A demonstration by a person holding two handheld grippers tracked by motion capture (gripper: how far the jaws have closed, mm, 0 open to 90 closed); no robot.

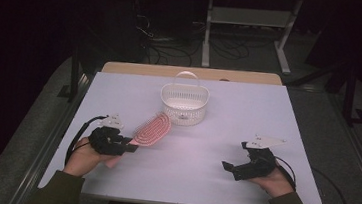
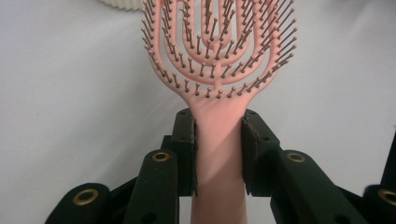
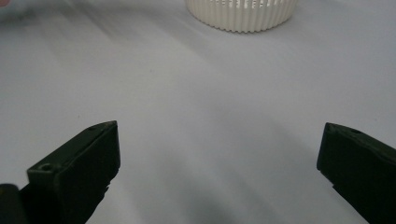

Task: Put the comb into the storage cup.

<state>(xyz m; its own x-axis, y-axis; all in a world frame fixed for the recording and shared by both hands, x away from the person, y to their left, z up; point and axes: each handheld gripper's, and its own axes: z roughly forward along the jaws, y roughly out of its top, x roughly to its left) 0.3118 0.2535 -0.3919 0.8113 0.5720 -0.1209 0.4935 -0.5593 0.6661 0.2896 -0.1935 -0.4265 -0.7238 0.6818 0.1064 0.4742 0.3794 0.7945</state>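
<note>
- Hairbrush: a pink, vented paddle brush with dark-tipped bristles facing up; it lies at the left front of the white table, its head pointing toward the basket and its handle toward the person; no brand or lettering can be read on it
- Left gripper: its jaws are clenched on the brush handle just below the head, one black pad pressed to each side of the pink stem; in the high view the person's left hand holds it at the table's front left edge, with its cable looping off to the left
- Basket: a small white slatted basket with an arched handle standing up; it sits at the middle rear of the table, just beyond the brush head and apart from it; what is inside cannot be told; no label is legible
- Right gripper: its jaws stand wide apart with bare table between them, grasping nothing; it is low over the front right of the table, well apart from the brush, and faces the basket's ribbed wall
</note>
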